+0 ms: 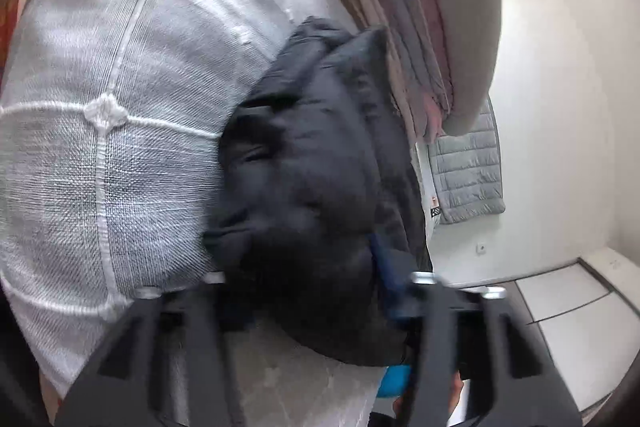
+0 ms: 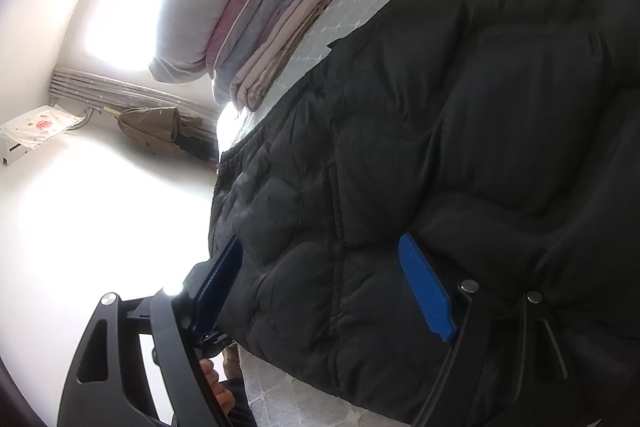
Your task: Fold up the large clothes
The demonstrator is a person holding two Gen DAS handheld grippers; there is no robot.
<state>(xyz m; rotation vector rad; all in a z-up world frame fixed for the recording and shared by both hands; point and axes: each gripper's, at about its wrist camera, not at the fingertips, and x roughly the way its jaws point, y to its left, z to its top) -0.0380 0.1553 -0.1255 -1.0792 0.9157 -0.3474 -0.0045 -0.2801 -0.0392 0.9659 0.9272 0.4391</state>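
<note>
A black quilted puffer jacket (image 2: 460, 147) lies on a white bedspread (image 1: 120, 67). In the left wrist view a bunched fold of the jacket (image 1: 312, 167) fills the space between my left gripper's (image 1: 312, 287) fingers; only one blue pad (image 1: 384, 267) shows, pressed against the fabric. In the right wrist view my right gripper (image 2: 324, 267) stands wide apart around a thick bulge of the jacket, with one blue finger (image 2: 424, 287) on top of the fabric and the other at its edge.
A stack of folded blankets and a grey pillow (image 2: 248, 7) lies at the far side of the bed. A grey quilted garment (image 1: 468, 163) hangs off the bed. An olive coat (image 2: 156, 131) lies on the floor near a bright window.
</note>
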